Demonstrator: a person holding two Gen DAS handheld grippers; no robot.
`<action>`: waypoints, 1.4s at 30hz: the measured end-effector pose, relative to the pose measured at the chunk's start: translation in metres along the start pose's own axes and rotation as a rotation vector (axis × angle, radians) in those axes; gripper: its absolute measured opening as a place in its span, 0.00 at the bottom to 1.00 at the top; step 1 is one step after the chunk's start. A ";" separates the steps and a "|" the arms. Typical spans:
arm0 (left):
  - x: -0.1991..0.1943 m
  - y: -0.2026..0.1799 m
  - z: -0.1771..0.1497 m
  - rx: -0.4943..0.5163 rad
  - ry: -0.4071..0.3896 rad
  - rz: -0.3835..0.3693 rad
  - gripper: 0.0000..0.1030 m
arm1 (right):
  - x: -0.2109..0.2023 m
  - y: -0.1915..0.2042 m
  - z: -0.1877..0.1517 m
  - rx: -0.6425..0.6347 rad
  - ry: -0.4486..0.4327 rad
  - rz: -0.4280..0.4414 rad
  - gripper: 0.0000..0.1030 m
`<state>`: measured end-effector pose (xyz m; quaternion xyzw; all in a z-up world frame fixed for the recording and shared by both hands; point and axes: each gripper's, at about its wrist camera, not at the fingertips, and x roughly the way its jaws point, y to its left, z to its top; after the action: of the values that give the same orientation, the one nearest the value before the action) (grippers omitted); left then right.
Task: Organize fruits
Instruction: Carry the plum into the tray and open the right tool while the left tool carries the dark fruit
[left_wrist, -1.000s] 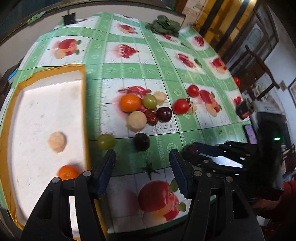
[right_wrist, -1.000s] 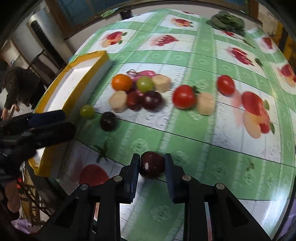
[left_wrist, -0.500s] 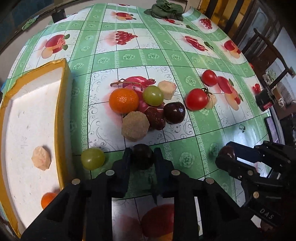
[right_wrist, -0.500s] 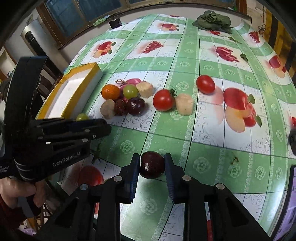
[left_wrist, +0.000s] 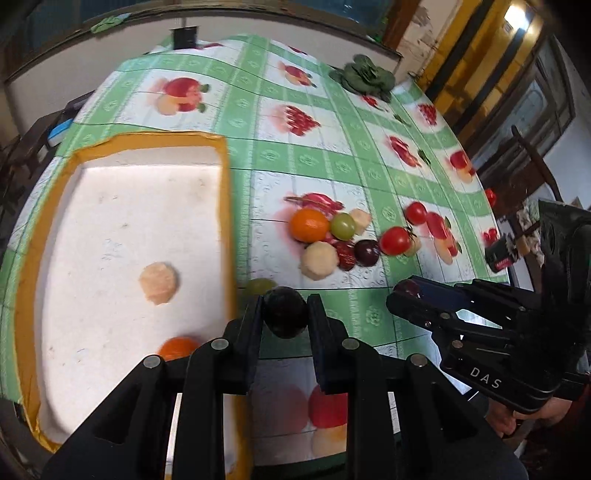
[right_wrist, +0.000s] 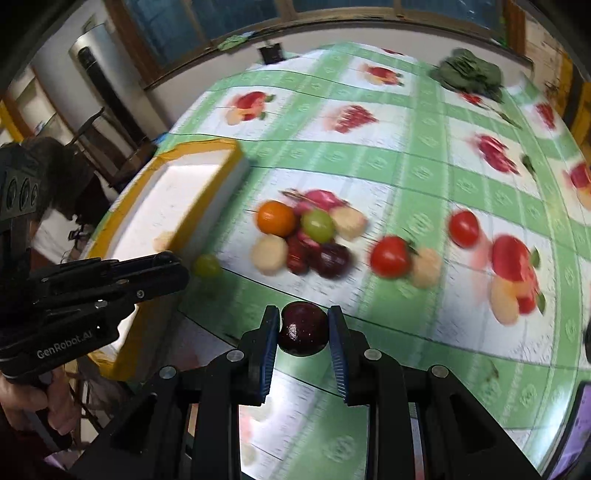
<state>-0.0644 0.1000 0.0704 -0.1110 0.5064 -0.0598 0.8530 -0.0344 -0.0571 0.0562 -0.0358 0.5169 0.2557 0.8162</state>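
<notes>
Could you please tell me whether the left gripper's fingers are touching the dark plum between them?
Touching. In the left wrist view, the left gripper is shut on the dark plum: both fingers press against its sides with no gap visible.

Left hand-held gripper black, silver screws; right hand-held gripper black, blue-edged pads.

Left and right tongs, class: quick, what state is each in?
Left tongs: closed on a round black plum.
Right tongs: closed on a round dark-red plum.
</notes>
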 end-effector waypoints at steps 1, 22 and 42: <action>-0.005 0.007 0.000 -0.018 -0.010 0.005 0.21 | 0.001 0.007 0.004 -0.017 -0.001 0.012 0.26; -0.030 0.105 -0.026 -0.245 -0.066 0.146 0.21 | 0.028 0.114 0.058 -0.249 -0.001 0.155 0.26; -0.012 0.134 -0.045 -0.287 -0.017 0.178 0.21 | 0.094 0.154 0.054 -0.379 0.104 0.114 0.27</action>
<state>-0.1108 0.2264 0.0264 -0.1868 0.5106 0.0899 0.8345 -0.0280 0.1296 0.0317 -0.1726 0.5020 0.3922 0.7513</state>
